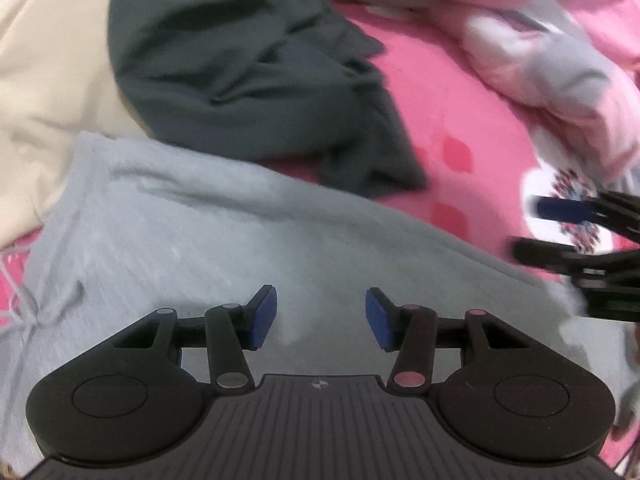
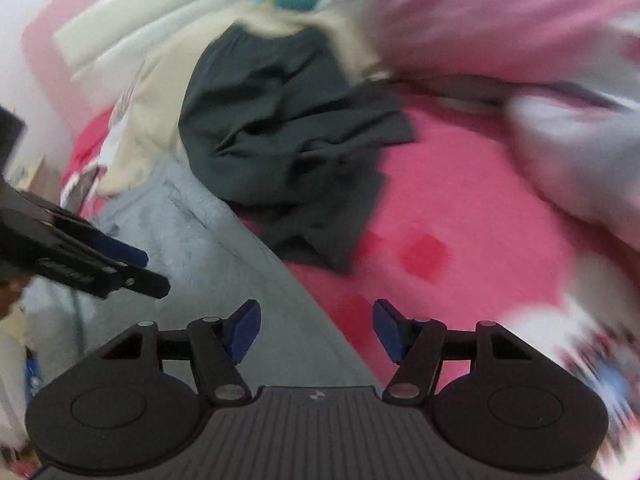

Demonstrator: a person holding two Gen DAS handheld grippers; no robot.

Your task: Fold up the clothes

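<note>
In the left wrist view, a cream garment (image 1: 44,80) fills the upper left of the frame, partly under a crumpled dark grey garment (image 1: 240,80) at upper centre. A light grey garment (image 1: 248,232) with a drawstring (image 1: 28,312) at its left edge spreads across the middle and lower frame on the pink bed sheet (image 1: 448,120); its long edge runs diagonally down to the right and its surface looks fairly smooth. The left tool (image 1: 320,318) hangs over this cloth at lower centre, its blue pads apart and holding nothing. At the right edge the right tool (image 1: 560,232) comes in, and a bundled pink and grey quilt (image 1: 560,64) lies at the upper right.

In the right wrist view the left tool (image 2: 132,268) shows at the left edge, over the light grey garment (image 2: 192,240). The right tool (image 2: 316,330) sits at lower centre with its jaws apart and empty, poised over the garment's edge where it meets the sheet (image 2: 480,220).

Both views are blurred, so whether the grey piece is already folded or merely laid flat I cannot tell. If a fold is wanted, I judge it best to pinch one layer only at two well-separated points on the same edge, lift evenly, and keep clear of the drawstring and the dark garment (image 2: 288,128) beside it.
</note>
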